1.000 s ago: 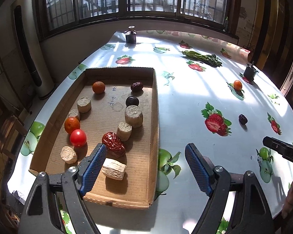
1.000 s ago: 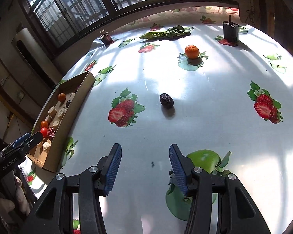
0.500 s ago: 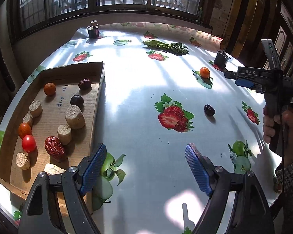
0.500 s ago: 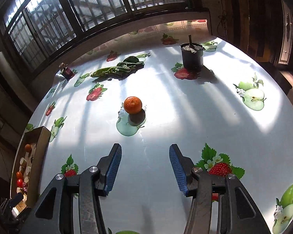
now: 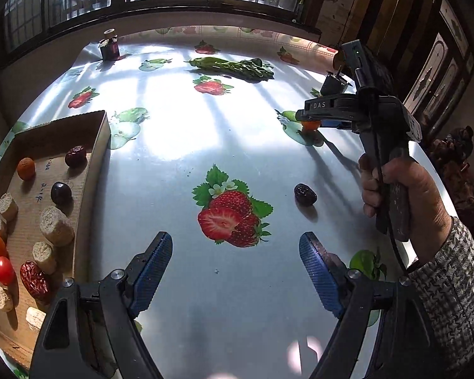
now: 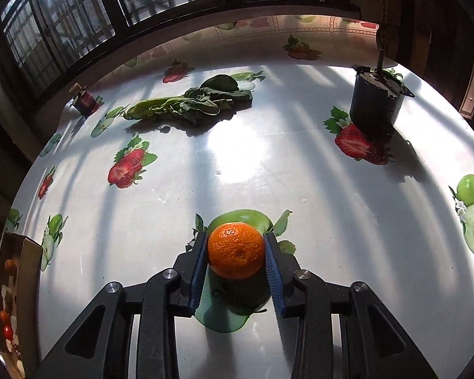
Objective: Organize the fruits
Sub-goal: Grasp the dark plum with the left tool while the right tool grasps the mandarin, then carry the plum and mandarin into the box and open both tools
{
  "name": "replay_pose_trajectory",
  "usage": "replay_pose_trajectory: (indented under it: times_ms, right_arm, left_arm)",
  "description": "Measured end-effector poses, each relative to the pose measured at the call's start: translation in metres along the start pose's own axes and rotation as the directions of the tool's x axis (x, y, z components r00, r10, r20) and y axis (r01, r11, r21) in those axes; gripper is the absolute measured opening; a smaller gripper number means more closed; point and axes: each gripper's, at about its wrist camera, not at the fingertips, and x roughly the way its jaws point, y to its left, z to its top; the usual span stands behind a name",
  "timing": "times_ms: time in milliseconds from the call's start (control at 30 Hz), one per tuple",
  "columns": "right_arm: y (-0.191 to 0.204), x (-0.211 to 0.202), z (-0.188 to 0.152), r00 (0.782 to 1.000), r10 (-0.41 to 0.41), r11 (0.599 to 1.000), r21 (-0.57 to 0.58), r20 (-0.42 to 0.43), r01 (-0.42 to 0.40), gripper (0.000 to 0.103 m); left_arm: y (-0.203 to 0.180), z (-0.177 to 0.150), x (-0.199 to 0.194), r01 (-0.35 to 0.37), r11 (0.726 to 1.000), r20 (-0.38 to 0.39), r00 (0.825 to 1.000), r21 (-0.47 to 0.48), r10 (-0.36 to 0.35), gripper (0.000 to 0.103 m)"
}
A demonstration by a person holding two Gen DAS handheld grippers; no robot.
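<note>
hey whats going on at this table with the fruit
A person is sorting fruit with a handheld tool in each hand. The right tool is closing on an orange that still sits on the table, its pads at either side of it. The left tool hangs open and empty over the tablecloth, with a dark date lying loose just ahead. The cardboard tray on the left already holds oranges, tomatoes, dates and pale round chunks.
</note>
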Motion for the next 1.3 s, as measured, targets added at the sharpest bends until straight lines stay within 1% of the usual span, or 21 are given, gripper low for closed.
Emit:
replay_pose_trajectory:
  times_ms: [100, 167, 233, 333, 367, 400, 467, 500, 533, 567, 600, 700, 800, 933, 1000, 1067, 1167, 1300]
  right_arm:
    - [-0.011, -0.016, -0.014, 1.0, 0.011, 1.0, 0.003, -0.005, -0.011, 0.037]
    - [-0.02, -0.029, -0.025, 1.0, 0.017, 1.0, 0.001, -0.007, -0.017, 0.037]
    - [-0.028, -0.042, -0.036, 1.0, 0.023, 1.0, -0.001, -0.006, -0.023, 0.037]
    - [-0.038, -0.059, -0.051, 0.999, 0.035, 0.999, 0.01, -0.007, -0.035, 0.037]
    - [-0.041, -0.064, -0.055, 0.999, 0.042, 0.999, 0.016, -0.007, -0.042, 0.037]
    - [-0.044, -0.068, -0.059, 0.999, 0.048, 0.999, 0.022, -0.007, -0.048, 0.037]
    - [-0.047, -0.075, -0.067, 0.998, 0.06, 0.998, 0.029, -0.002, -0.06, 0.037]
    - [-0.048, -0.079, -0.071, 0.998, 0.061, 0.998, 0.027, 0.001, -0.061, 0.037]
    - [-0.048, -0.082, -0.074, 0.998, 0.059, 0.998, 0.024, 0.005, -0.059, 0.037]
    - [-0.047, -0.084, -0.076, 0.998, 0.055, 0.998, 0.02, 0.01, -0.055, 0.037]
    - [-0.046, -0.086, -0.079, 0.999, 0.049, 0.999, 0.013, 0.015, -0.049, 0.037]
    - [-0.045, -0.092, -0.085, 0.999, 0.04, 0.999, 0.005, 0.025, -0.041, 0.037]
    - [-0.042, -0.099, -0.091, 0.999, 0.045, 0.999, 0.002, 0.031, -0.045, 0.037]
    - [-0.034, -0.112, -0.096, 0.998, 0.052, 0.999, -0.011, 0.041, -0.052, 0.037]
    - [-0.027, -0.118, -0.098, 0.997, 0.066, 0.998, -0.022, 0.041, -0.065, 0.037]
    - [-0.015, -0.124, -0.1, 0.995, 0.088, 0.996, -0.039, 0.041, -0.086, 0.037]
    - [0.013, -0.131, -0.103, 0.991, 0.127, 0.989, -0.082, 0.037, -0.124, 0.037]
    - [0.062, -0.13, -0.106, 0.981, 0.192, 0.971, -0.148, 0.01, -0.188, 0.037]
  left_arm:
    - [-0.018, 0.012, 0.016, 0.051, 0.998, -0.008, 0.999, 0.039, -0.051, 0.082]
    - [-0.032, 0.019, 0.028, 0.07, 0.994, -0.016, 0.997, 0.08, -0.069, 0.082]
    - [-0.043, 0.025, 0.038, 0.081, 0.99, -0.023, 0.997, 0.119, -0.079, 0.082]
    - [-0.057, 0.031, 0.05, 0.101, 0.98, -0.006, 0.995, 0.172, -0.101, 0.082]
    - [-0.061, 0.031, 0.054, 0.096, 0.978, -0.008, 0.995, 0.185, -0.096, 0.079]
    - [-0.064, 0.032, 0.059, 0.096, 0.976, -0.019, 0.995, 0.194, -0.094, 0.076]
    - [-0.069, 0.031, 0.071, 0.115, 0.972, -0.059, 0.993, 0.206, -0.105, 0.052]
    - [-0.072, 0.029, 0.078, 0.114, 0.97, -0.077, 0.992, 0.214, -0.1, 0.045]
    - [-0.074, 0.026, 0.083, 0.101, 0.969, -0.09, 0.993, 0.224, -0.083, 0.033]
    - [-0.075, 0.024, 0.083, 0.078, 0.967, -0.056, 0.996, 0.241, -0.066, 0.027]
    - [-0.076, 0.022, 0.082, 0.079, 0.965, -0.045, 0.997, 0.25, -0.07, 0.026]
    - [-0.071, 0.022, 0.081, 0.089, 0.974, -0.045, 0.996, 0.21, -0.081, 0.026]
    - [-0.064, 0.019, 0.071, 0.095, 0.979, -0.037, 0.995, 0.181, -0.09, 0.026]
    - [-0.055, 0.013, 0.041, 0.095, 0.982, 0.002, 0.995, 0.166, -0.096, 0.026]
    - [-0.047, 0.009, 0.022, 0.077, 0.984, 0.027, 0.996, 0.162, -0.083, 0.026]
    - [-0.031, 0.006, 0.002, 0.071, 0.987, 0.051, 0.996, 0.144, -0.079, 0.026]
    - [0.006, 0.004, -0.027, 0.037, 0.996, 0.09, 0.995, 0.082, -0.044, 0.026]
    - [0.071, 0.002, -0.055, -0.052, 0.998, 0.13, 0.99, -0.023, 0.054, 0.026]
